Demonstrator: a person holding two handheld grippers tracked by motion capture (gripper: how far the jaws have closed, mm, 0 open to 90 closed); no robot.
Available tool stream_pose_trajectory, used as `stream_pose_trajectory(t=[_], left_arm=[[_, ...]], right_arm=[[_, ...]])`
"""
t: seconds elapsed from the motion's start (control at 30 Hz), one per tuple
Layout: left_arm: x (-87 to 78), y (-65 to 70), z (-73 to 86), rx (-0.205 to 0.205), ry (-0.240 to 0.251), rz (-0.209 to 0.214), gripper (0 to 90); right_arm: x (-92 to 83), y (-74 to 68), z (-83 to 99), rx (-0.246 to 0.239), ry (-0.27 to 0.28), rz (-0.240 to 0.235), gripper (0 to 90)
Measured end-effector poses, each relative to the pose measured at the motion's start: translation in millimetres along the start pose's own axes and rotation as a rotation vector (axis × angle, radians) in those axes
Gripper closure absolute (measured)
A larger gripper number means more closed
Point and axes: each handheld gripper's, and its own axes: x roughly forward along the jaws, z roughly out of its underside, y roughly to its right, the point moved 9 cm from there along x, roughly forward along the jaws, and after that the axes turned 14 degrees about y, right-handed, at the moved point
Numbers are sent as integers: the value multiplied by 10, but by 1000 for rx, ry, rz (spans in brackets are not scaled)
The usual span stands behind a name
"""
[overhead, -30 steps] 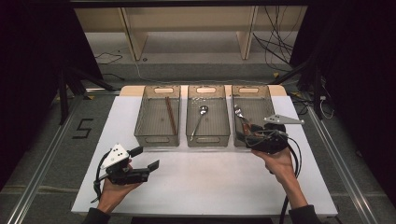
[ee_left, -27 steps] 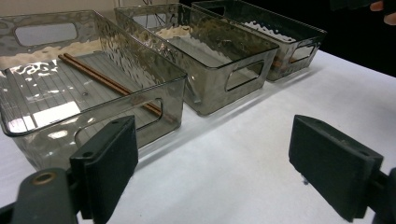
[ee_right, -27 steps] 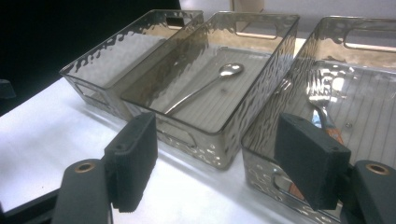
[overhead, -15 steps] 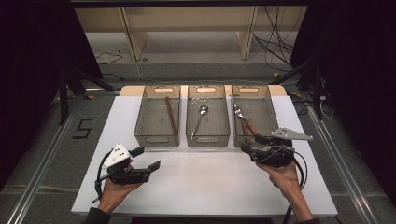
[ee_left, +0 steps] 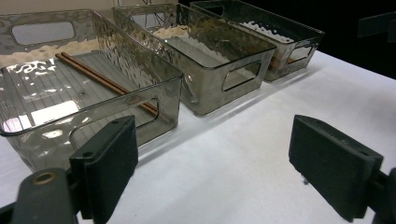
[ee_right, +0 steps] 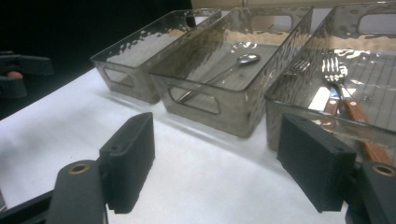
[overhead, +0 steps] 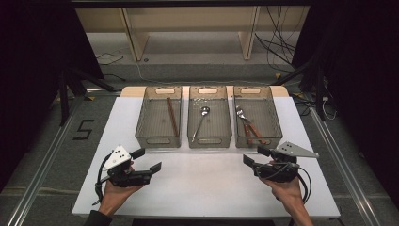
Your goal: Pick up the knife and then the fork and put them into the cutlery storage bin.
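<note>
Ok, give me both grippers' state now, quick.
Left gripper: open, holding nothing, above the table.
Right gripper: open, holding nothing, near the fork bin.

Left gripper (overhead: 147, 160) hovering low, jaws gaping wide, empty; right gripper (overhead: 256, 156) likewise, jaws spread, gripping nothing.
</note>
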Motion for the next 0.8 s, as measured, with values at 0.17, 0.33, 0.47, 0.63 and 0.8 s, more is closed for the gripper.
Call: stream_pose_trajectory(t=[0.17, 0.33, 0.47, 0.63, 0.8], left_arm=[[-35, 20, 1, -3, 4, 4, 153], [-55, 29, -2, -8, 8, 5, 153], [-60, 45, 4, -4, 6, 8, 153], [-64, 61, 8, -3, 3, 14, 153], [-67, 78, 14, -6, 2, 16, 152]], right_arm=[[-51, -92, 55, -7, 16, -16, 280], [-92, -159, 134, -20, 22, -22, 280], [-125, -176, 194, -30, 22, -20, 274], [-164, -180, 251, -45, 26, -14, 269], [-178, -178, 286, -53, 26, -8, 256]])
